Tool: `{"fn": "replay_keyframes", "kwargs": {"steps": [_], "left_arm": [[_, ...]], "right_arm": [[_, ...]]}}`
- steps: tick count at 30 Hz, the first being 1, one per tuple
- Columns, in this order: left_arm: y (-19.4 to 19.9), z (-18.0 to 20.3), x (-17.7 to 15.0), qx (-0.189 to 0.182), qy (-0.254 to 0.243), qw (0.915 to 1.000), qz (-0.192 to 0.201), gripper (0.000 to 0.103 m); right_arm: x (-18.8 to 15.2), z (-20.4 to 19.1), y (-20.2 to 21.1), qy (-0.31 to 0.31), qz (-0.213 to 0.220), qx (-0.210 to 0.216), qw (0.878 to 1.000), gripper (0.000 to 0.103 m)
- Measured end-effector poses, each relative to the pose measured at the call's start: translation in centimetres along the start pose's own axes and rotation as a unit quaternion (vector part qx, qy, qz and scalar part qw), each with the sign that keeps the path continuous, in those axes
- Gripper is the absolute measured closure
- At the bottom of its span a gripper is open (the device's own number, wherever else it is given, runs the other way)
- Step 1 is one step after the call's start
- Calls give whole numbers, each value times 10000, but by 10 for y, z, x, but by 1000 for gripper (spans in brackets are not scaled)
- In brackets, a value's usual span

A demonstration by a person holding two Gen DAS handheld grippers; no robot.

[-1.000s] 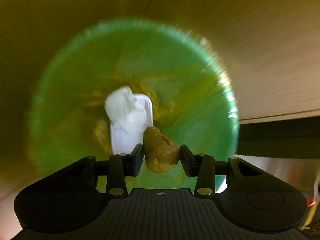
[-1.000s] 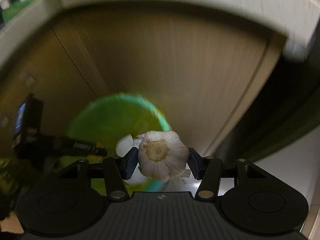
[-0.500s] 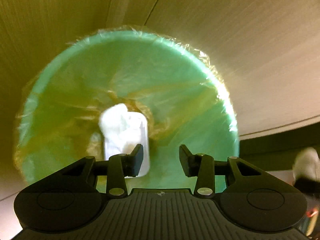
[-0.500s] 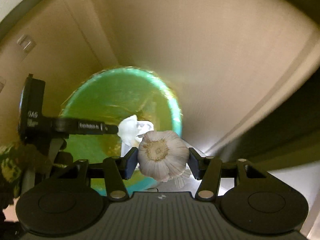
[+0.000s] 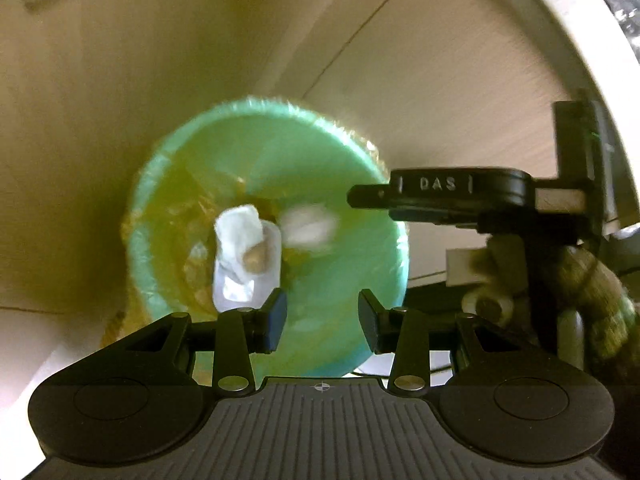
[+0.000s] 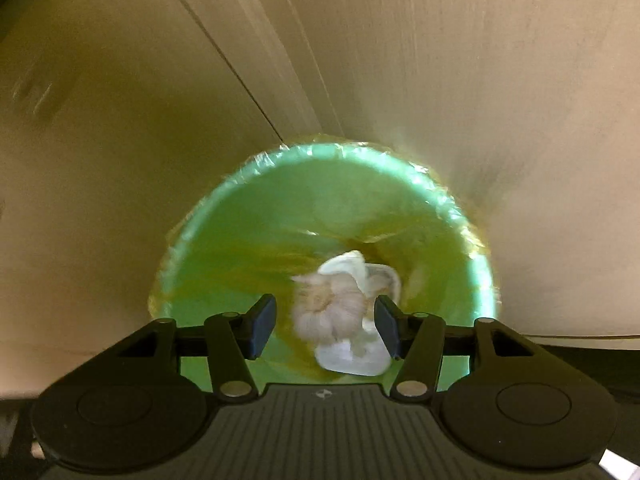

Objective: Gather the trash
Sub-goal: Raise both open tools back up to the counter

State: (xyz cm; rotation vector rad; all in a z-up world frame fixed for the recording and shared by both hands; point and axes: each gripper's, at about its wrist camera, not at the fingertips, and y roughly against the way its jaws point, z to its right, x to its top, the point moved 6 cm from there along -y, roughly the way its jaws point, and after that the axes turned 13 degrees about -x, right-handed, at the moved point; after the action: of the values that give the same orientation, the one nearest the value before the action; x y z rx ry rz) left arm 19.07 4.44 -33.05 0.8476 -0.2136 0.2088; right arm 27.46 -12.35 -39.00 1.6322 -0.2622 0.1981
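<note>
Below both grippers stands a green bin lined with a clear bag. At its bottom lie a white tray, a crumpled white tissue and a brown ginger piece. My left gripper hangs open and empty above the bin. My right gripper is over the bin's mouth and its jaws are opening. The garlic bulb is blurred between them with a gap at the left pad, so it is loose. In the left wrist view the garlic is a white blur under the right gripper.
Pale wooden cabinet doors rise behind the bin. A white counter edge curves across the upper right. A hand in a camouflage sleeve holds the right gripper at the right of the left wrist view.
The ginger piece left my left gripper and lies in the bin; that gripper rose away. My right gripper moved over the bin and released the garlic, which is dropping.
</note>
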Motion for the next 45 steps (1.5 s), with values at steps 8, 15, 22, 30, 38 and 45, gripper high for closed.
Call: {"fn": "replay_keyframes", "kwargs": {"steps": [8, 15, 22, 30, 38, 45], "left_arm": [[82, 37, 23, 85, -127, 9985, 528, 59], [162, 89, 85, -29, -608, 9916, 1145, 60], [214, 104, 158, 115, -892, 9794, 1806, 60], [246, 81, 212, 43, -1038, 9680, 2284, 60], [246, 37, 235, -162, -1008, 9696, 2225, 60], [230, 43, 241, -459, -1078, 9737, 1956, 60]], "right_arm": [[8, 13, 57, -107, 250, -270, 9993, 43], [6, 21, 135, -374, 631, -94, 9973, 38], [32, 2, 218, -354, 1402, -152, 9894, 38], [89, -48, 284, -103, 2425, -735, 9673, 29], [133, -89, 292, -65, 2632, -1296, 9560, 27], [188, -109, 288, -164, 2825, -1374, 9492, 26]]}}
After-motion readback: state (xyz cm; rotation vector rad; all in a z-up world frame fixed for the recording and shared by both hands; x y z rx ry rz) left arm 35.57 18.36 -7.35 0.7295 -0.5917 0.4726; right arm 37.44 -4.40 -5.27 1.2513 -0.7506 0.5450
